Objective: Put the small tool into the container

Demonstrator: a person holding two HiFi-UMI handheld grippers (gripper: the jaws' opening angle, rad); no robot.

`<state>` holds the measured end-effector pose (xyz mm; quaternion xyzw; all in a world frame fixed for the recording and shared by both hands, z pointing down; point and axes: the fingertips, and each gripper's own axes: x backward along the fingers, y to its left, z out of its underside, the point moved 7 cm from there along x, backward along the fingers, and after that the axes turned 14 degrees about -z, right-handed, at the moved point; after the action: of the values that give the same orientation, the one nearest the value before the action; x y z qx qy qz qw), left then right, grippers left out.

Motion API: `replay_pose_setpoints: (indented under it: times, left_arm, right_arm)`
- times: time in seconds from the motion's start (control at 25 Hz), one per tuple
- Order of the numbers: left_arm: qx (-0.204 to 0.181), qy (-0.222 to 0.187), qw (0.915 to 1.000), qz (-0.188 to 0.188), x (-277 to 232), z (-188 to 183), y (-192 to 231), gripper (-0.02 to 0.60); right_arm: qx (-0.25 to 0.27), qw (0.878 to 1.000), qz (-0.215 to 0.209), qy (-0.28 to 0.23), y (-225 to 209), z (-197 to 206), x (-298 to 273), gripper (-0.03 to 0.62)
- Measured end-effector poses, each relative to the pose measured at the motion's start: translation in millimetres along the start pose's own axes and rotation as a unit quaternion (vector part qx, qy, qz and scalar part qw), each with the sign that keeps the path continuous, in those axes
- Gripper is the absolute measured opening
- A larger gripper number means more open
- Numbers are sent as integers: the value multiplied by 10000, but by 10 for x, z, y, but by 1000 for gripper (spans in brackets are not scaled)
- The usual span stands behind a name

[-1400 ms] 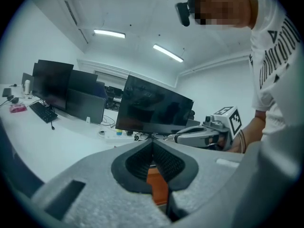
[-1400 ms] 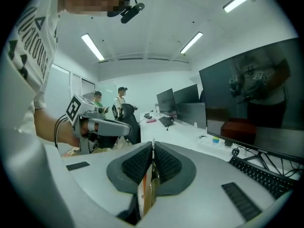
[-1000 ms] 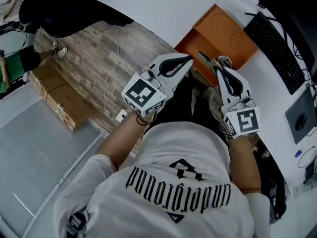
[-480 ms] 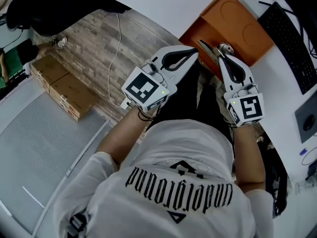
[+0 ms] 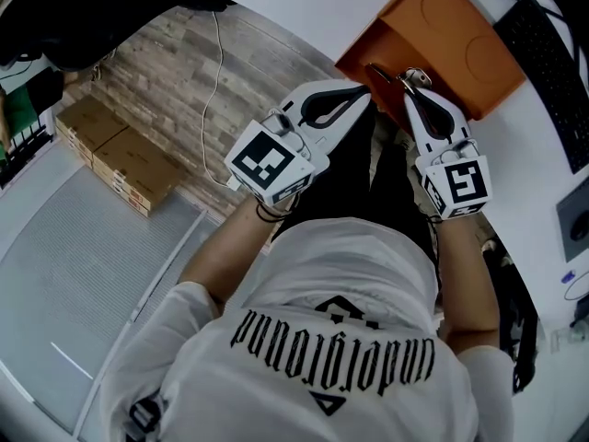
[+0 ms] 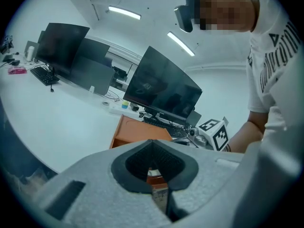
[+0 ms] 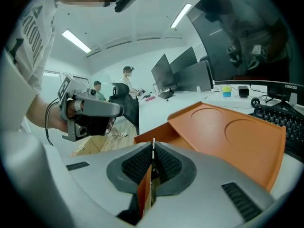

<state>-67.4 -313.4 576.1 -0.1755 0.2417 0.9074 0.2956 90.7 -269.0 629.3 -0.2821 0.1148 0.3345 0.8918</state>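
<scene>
Holds left gripper (image 5: 362, 97) clenched on nothing, with wood-plank floor (image 5: 175, 76) to its left and a white desk (image 5: 304, 12) ahead. Pinches the small tool (image 7: 153, 148), a thin flat strip, tight in right gripper (image 5: 410, 81), poised at the near rim of the open orange container (image 5: 460, 44). Further right, a black keyboard (image 5: 552, 81).

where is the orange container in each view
Head view: orange container at top right.
Left gripper view: centre, slightly below the middle.
Right gripper view: right of centre.
Shared landmark: the black keyboard lying next to it.
</scene>
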Motion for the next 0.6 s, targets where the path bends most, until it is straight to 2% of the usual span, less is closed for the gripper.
replay_pose_setpoints:
  times: [0.24, 0.6]
  left_arm:
    - [166, -9, 9999, 20, -14, -7, 57, 15]
    - [230, 37, 9997, 7, -21, 48, 50, 15]
  right_arm:
    - [-19, 9999, 3, 154, -16, 40, -103, 28]
    - [37, 9965, 76, 830, -79, 81, -227, 29]
